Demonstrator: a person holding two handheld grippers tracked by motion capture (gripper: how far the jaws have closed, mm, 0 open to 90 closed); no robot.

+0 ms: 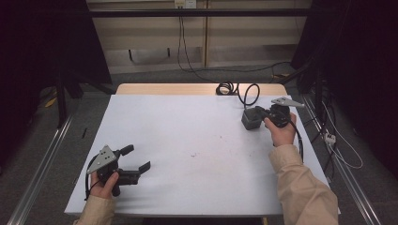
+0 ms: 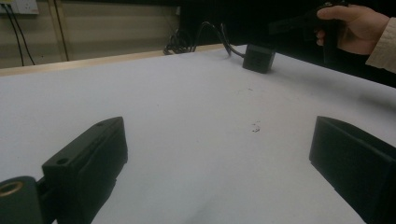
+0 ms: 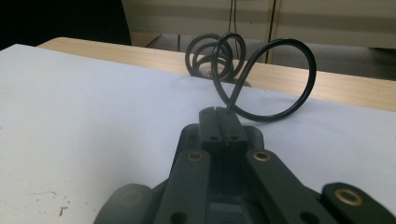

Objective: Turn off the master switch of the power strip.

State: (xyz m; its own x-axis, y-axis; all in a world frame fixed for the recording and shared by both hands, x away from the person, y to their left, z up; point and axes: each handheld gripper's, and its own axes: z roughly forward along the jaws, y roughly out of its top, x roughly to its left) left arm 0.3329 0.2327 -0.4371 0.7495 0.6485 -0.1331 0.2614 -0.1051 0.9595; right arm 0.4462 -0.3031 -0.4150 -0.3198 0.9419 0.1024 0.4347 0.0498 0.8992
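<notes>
Left tool [image 1: 136,159] jaws wide near front edge, right tool [image 3: 218,122] jaws together beside black box [image 1: 251,118], far-right corner.

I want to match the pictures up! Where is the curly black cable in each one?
High view: cable at the table's far edge, right of middle, beyond the right gripper.
Left gripper view: top middle, far across the table.
Right gripper view: upper middle, looping just past the shut gripper.
Shared landmark: the wooden strip under the coil.
</notes>
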